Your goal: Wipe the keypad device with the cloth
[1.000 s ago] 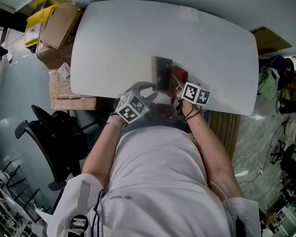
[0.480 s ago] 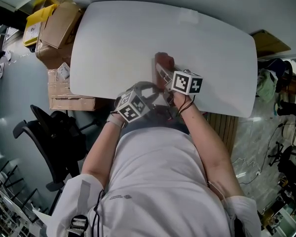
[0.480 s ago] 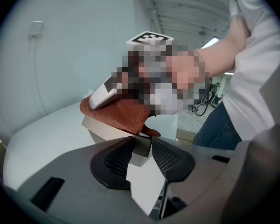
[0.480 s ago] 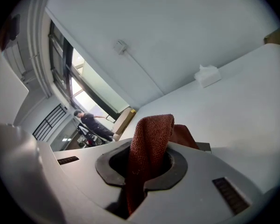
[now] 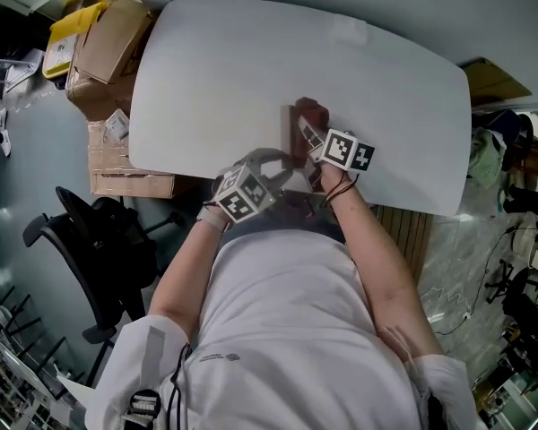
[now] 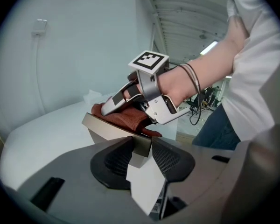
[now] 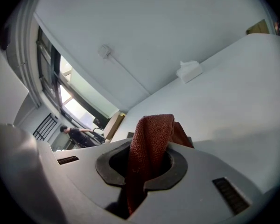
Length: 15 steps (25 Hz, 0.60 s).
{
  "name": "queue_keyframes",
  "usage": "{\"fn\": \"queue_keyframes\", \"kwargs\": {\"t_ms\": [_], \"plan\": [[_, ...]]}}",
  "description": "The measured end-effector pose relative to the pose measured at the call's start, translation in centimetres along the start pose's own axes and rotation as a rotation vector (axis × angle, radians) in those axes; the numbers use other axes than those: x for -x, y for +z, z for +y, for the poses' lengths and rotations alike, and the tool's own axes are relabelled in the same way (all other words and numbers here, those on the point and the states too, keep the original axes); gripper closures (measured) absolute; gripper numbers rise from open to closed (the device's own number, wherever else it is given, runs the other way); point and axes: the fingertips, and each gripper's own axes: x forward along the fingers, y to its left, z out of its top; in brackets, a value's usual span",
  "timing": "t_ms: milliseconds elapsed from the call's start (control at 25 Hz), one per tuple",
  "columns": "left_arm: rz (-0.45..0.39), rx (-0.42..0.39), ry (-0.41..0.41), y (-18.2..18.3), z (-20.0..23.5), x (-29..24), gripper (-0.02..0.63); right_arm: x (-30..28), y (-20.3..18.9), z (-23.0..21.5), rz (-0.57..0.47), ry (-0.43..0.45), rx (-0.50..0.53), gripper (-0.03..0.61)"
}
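A white rounded bench [image 5: 233, 70] fills the upper half of the head view. Brown cardboard boxes [image 5: 108, 47] are stacked off its 9 o'clock edge, and a black office chair [image 5: 99, 240] stands on the floor toward 8 o'clock. The flat grey keypad device [image 6: 113, 130] sits near the bench's 6 o'clock edge. The left gripper [image 6: 141, 148] comes at it from 6 o'clock, its fingers closed tight on the device's near edge. A rust-red woven cloth [image 6: 126, 118] lies on the device's top face, at 12 o'clock from the left gripper. The right gripper [image 7: 147, 164] presses the cloth onto the device, its fingers clamped shut on a bunched fold of it.
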Motion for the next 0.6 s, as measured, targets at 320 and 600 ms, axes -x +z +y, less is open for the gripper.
{"fn": "queue_keyframes", "kwargs": {"t_ms": [320, 600], "plan": [[-0.005, 0.011, -0.004, 0.1, -0.1, -0.1, 0.488, 1.3, -1.6, -7.2, 0.021, -0.172, -0.048, 0.525], [-0.011, 0.02, -0.001, 0.1, -0.1, -0.1, 0.486, 3.0, -4.0, -10.6, 0.072, -0.244, -0.026, 0.525]]}}
